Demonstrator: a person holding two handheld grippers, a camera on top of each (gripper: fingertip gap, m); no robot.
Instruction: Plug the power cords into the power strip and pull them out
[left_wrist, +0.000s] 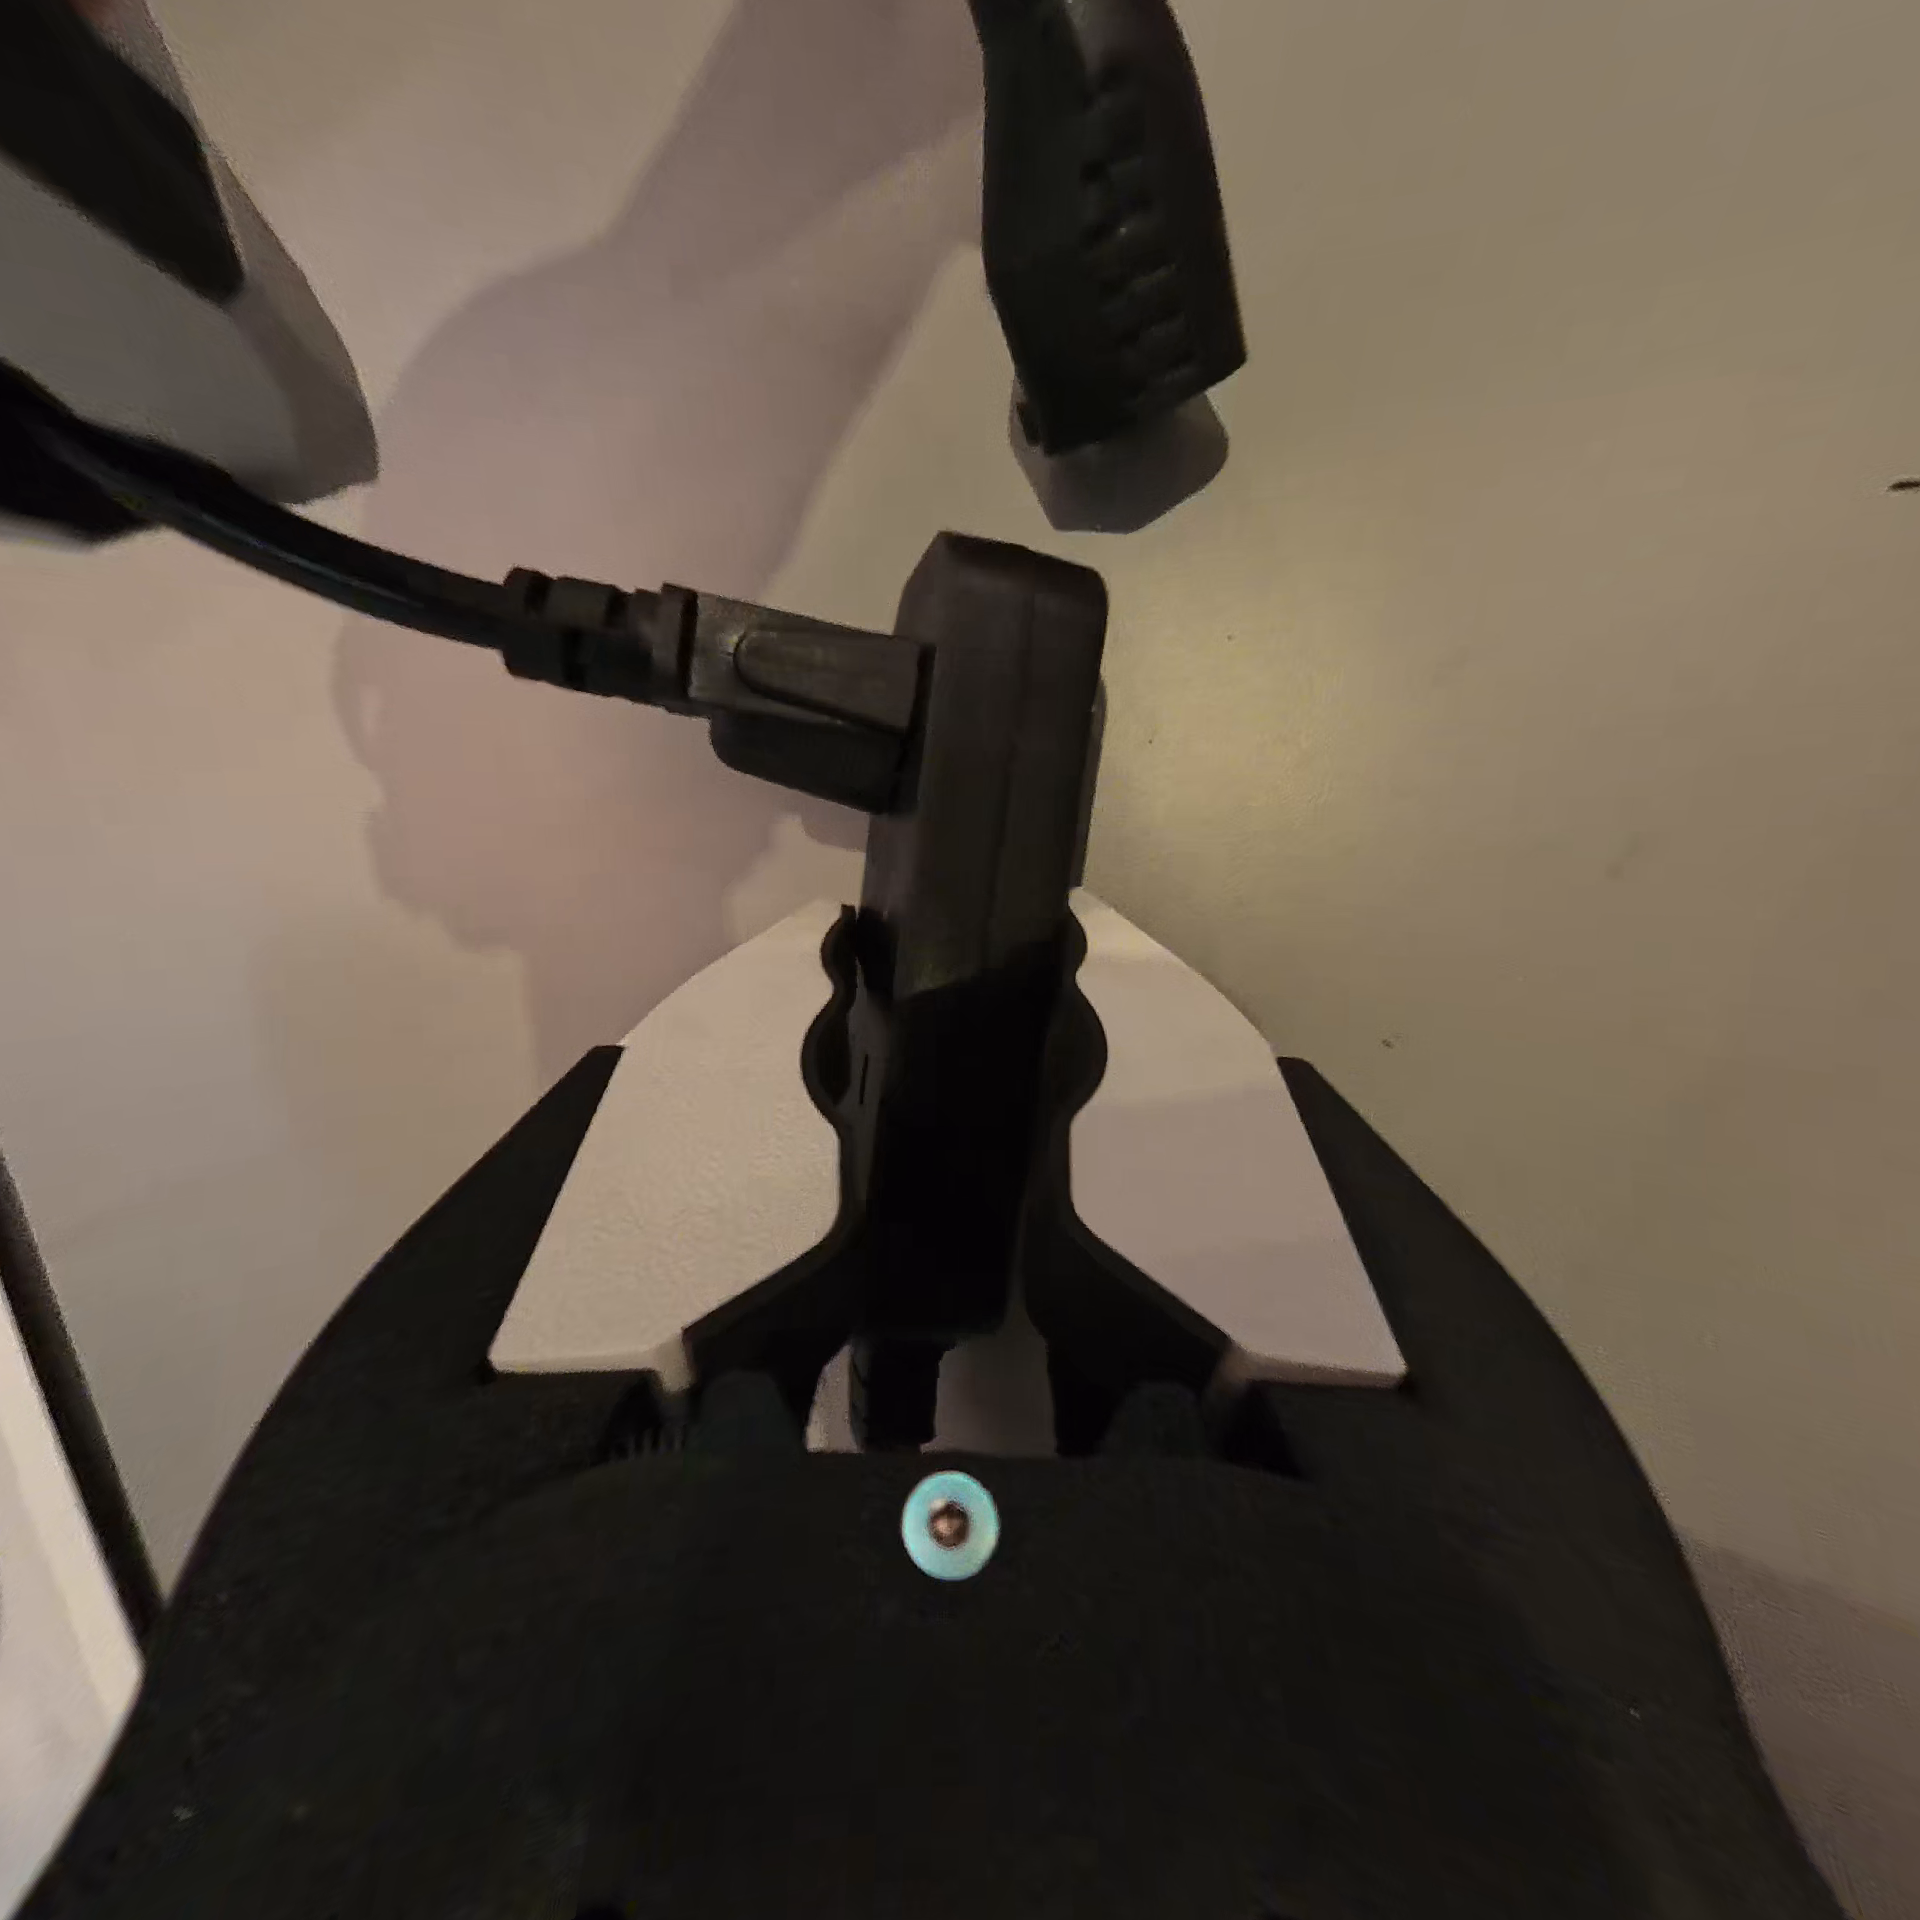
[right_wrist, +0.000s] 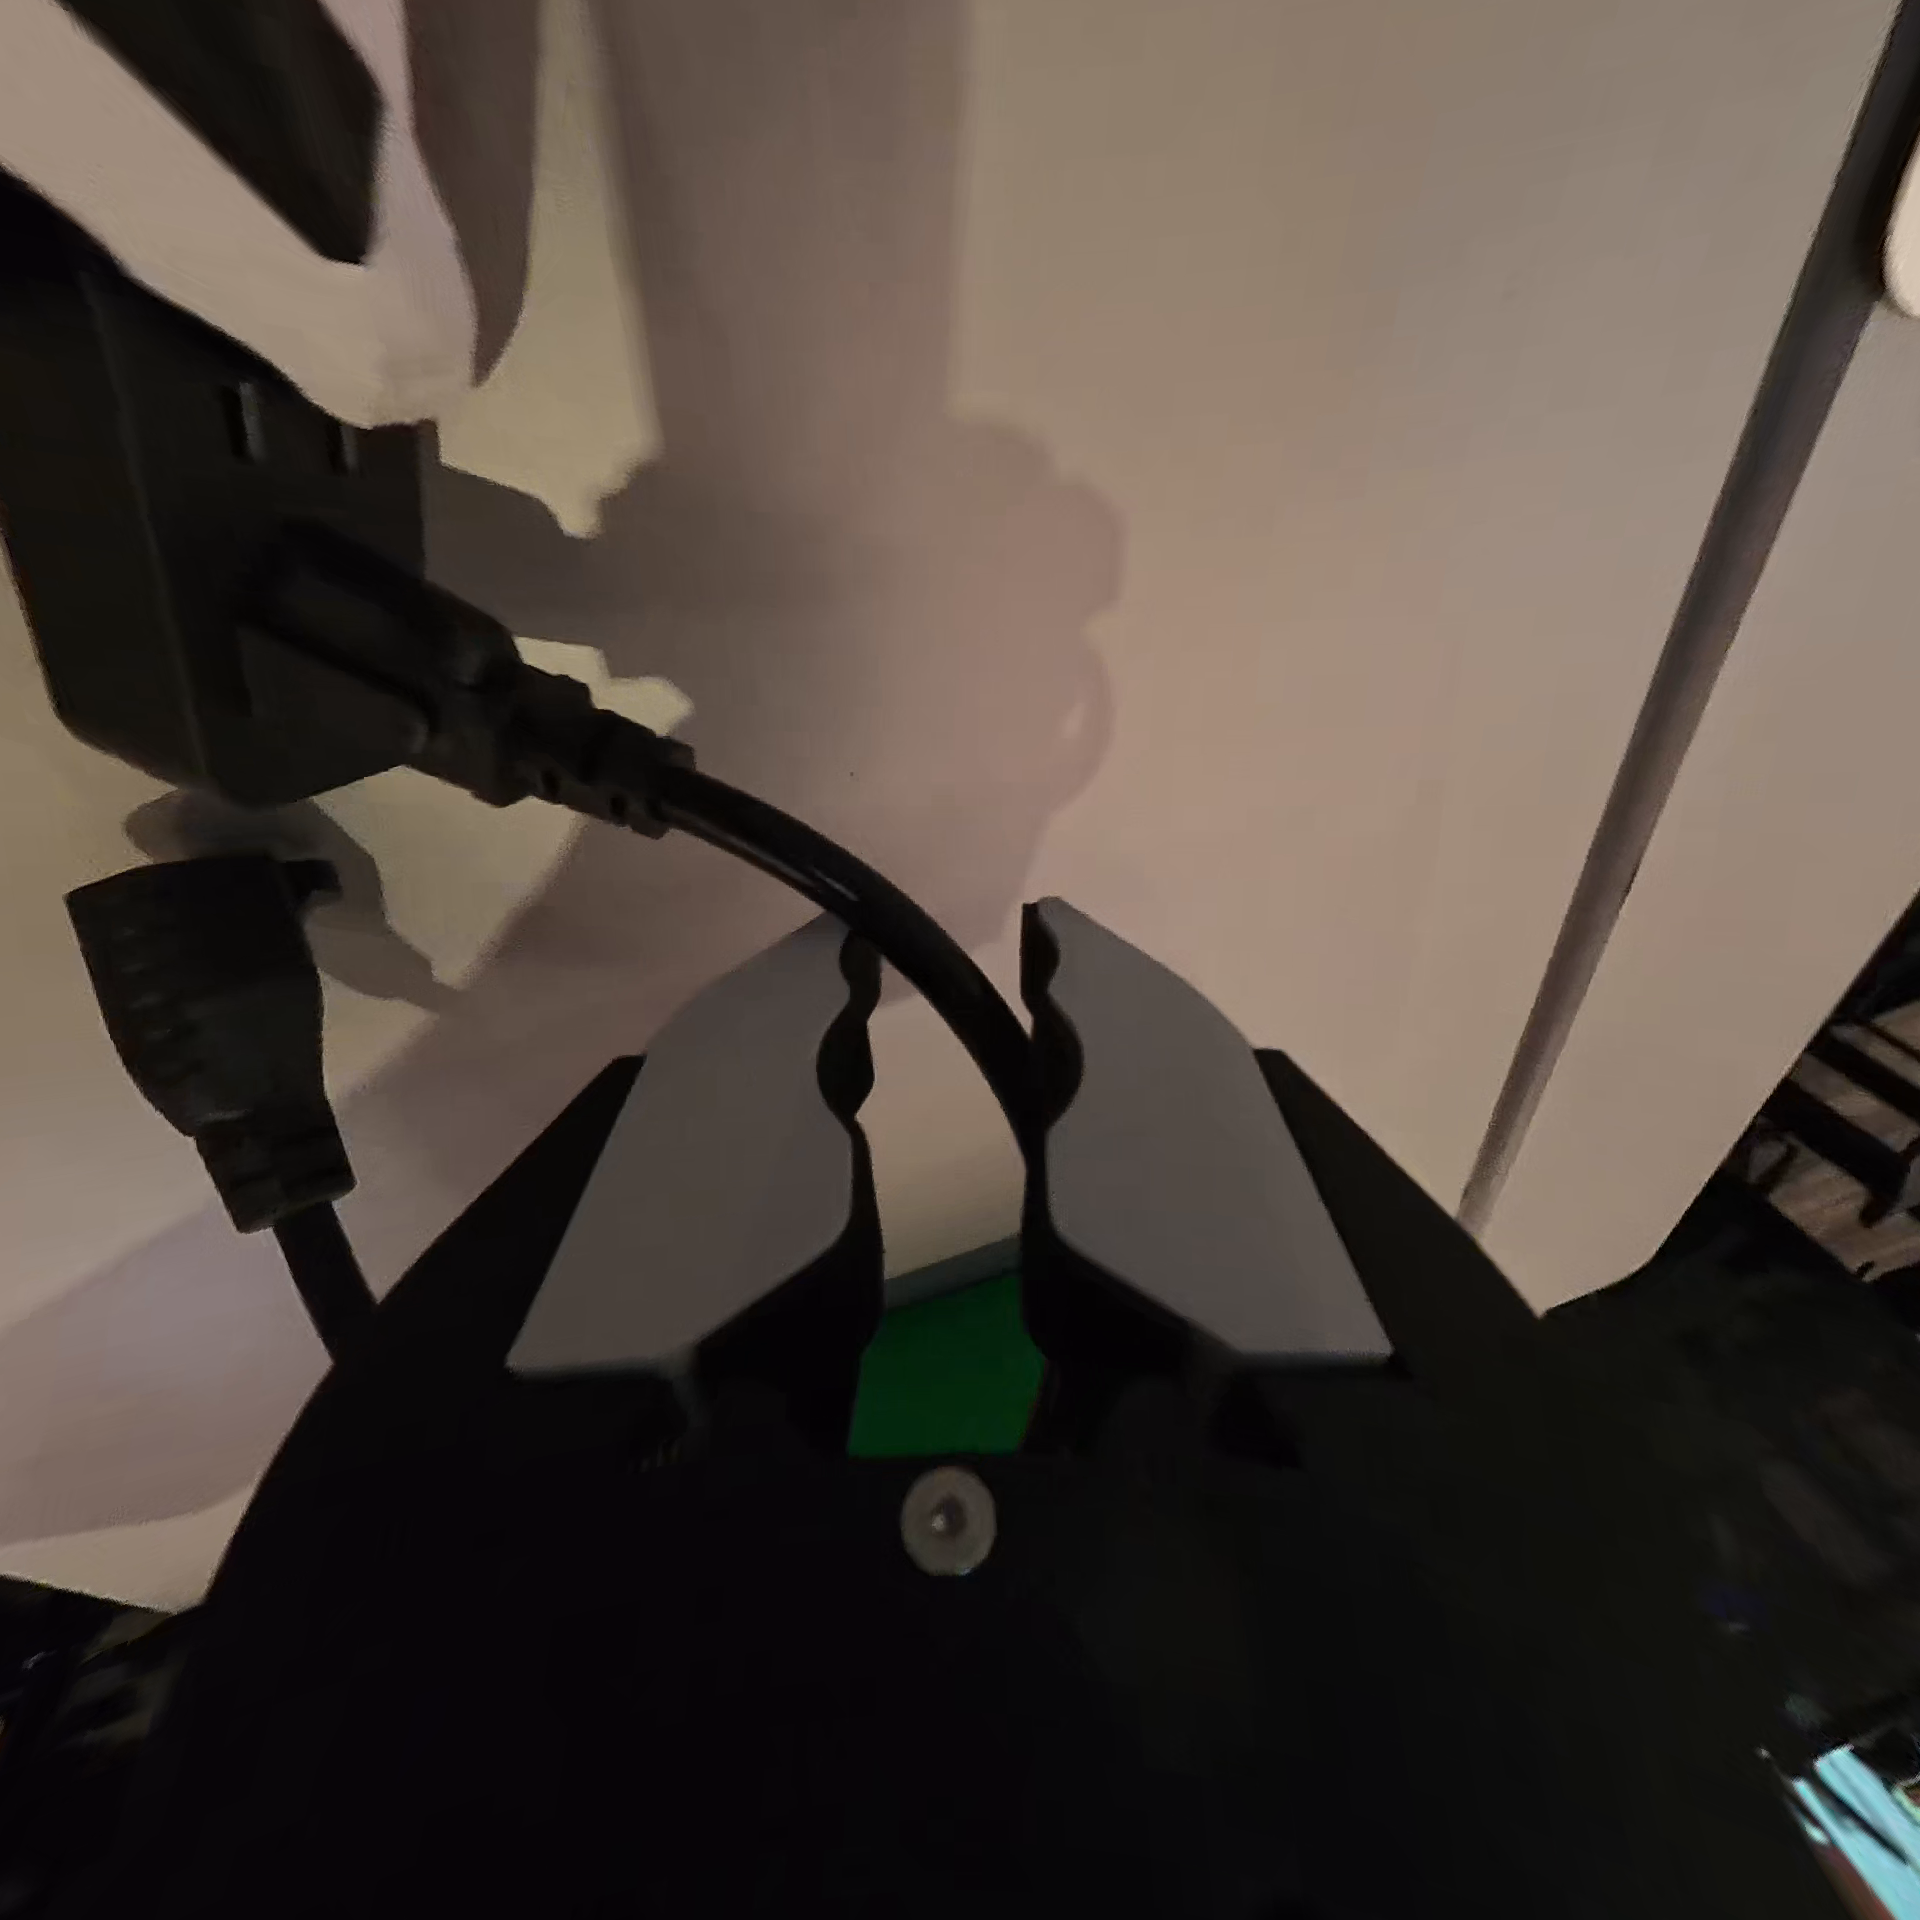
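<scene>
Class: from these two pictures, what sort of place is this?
Probably an indoor room or workshop, hard to be sure: a plain pale wall, a thin pole against it, and dark shelving at the right edge.

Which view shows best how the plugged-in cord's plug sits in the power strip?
Left wrist view: the plug shows side-on, seated in the power strip. Right wrist view shows the same plug at the dark frame edge, its seating hard to read.

The black power strip (left_wrist: 982, 831) stands on end at the centre of the left wrist view, its lower part hidden, with a black plug (left_wrist: 800, 691) seated in its side at nine o'clock. That plug's power cord (left_wrist: 343, 566) runs off toward ten o'clock. A second, ribbed black plug (left_wrist: 1117, 249) sits unplugged at twelve o'clock, just clear of the strip's top.
</scene>
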